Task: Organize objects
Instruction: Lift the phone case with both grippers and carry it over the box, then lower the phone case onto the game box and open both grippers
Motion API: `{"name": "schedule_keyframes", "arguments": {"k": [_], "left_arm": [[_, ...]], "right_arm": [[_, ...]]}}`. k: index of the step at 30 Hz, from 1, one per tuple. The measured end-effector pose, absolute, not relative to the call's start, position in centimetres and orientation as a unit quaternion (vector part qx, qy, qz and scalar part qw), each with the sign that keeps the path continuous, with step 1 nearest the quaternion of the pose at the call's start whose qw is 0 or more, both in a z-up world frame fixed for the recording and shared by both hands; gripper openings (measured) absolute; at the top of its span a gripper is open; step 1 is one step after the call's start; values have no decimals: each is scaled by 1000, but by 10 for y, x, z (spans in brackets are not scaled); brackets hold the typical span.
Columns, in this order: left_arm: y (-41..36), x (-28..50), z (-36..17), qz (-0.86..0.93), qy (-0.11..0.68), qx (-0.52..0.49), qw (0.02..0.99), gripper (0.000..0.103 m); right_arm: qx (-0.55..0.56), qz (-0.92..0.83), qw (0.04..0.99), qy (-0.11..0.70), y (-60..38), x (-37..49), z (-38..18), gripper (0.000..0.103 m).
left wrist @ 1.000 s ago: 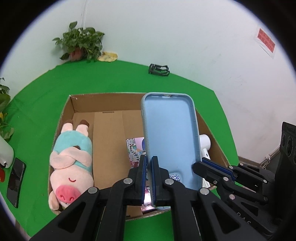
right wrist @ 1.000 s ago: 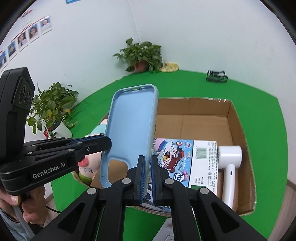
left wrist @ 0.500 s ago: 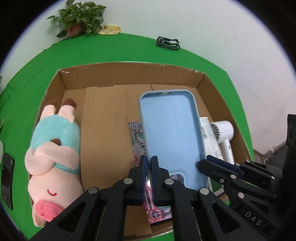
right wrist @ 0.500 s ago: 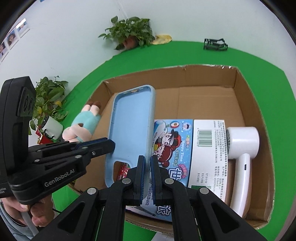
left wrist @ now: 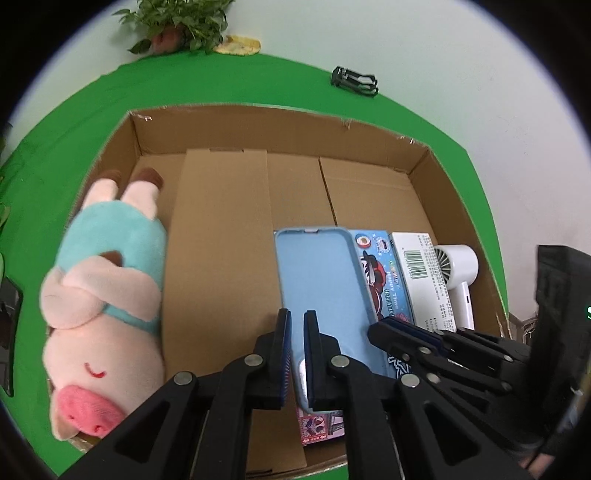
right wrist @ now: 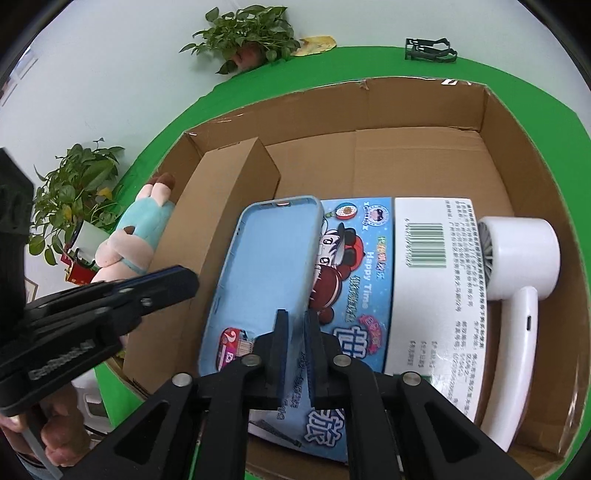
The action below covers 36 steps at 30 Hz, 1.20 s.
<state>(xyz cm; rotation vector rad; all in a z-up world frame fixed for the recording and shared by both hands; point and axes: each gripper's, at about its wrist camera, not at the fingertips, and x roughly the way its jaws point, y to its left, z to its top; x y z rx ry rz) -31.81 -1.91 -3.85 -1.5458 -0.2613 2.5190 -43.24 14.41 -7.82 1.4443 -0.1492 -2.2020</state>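
Observation:
A light blue phone case point(left wrist: 321, 288) lies tilted inside the cardboard box point(left wrist: 258, 129), its far end resting on a blue cartoon-printed carton point(right wrist: 354, 280). My left gripper point(left wrist: 297, 325) is shut on the case's left rim. My right gripper point(right wrist: 295, 325) grips the right rim point(right wrist: 312, 258), and its jaws are just starting to open with the rim still between the pads. In the right wrist view the case point(right wrist: 266, 266) shows its hollow side up. The left gripper point(right wrist: 184, 280) sits at its left there, held by a person's hand point(right wrist: 55, 424).
A plush pig point(left wrist: 103, 295) lies along the box's left wall beside a brown inner carton point(right wrist: 229, 206). A white hair dryer point(right wrist: 517, 266) fills the right side. A pink card pack point(left wrist: 321, 424) lies under the case. Plants point(right wrist: 251, 33) and a black clip point(left wrist: 354, 81) stand on the green cloth.
Both grippers have come down with the case, from upright above the box to low inside it. The case now rests on the blue carton, and the gaps between the pads look slightly wider.

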Motion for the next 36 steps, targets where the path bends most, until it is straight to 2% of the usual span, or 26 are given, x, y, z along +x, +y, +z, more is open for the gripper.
{"name": "schedule_keyframes", "arguments": {"k": [8, 12, 14, 15, 16, 17, 19, 20, 25, 32, 35, 36], "left_arm": [[-32, -303, -28, 856, -89, -502, 83, 6], [-27, -293, -20, 875, -53, -476, 69, 6], [-25, -284, -14, 886, -36, -458, 64, 6], [-23, -277, -9, 895, -25, -442, 63, 7], [-21, -271, -4, 904, -19, -423, 67, 16], [-20, -261, 3, 916, -13, -394, 71, 26], [-15, -242, 13, 940, 4, -336, 55, 90], [-12, -231, 18, 951, 13, -305, 41, 94], [-7, -218, 22, 954, 26, -296, 30, 95], [-18, -207, 17, 951, 24, -309, 16, 95], [-24, -204, 11, 948, 21, -319, 6, 95], [-26, -203, 8, 947, 18, -321, 4, 95]], "right_arm": [[526, -815, 244, -22, 122, -434, -83, 9], [508, -829, 234, -11, 130, -429, -76, 11], [486, -846, 218, -3, 138, -422, -65, 28], [465, -859, 213, 4, 144, -413, -56, 60], [446, -870, 211, 8, 149, -406, -48, 98], [415, -887, 204, 11, 157, -394, -37, 102], [375, -906, 197, 23, 167, -376, -23, 103], [364, -910, 197, 27, 171, -368, -18, 103], [371, -905, 207, 11, 180, -357, -17, 102], [446, -864, 235, 6, 164, -385, -55, 100], [468, -848, 247, 1, 151, -400, -68, 97], [476, -841, 257, 0, 144, -404, -72, 87]]}}
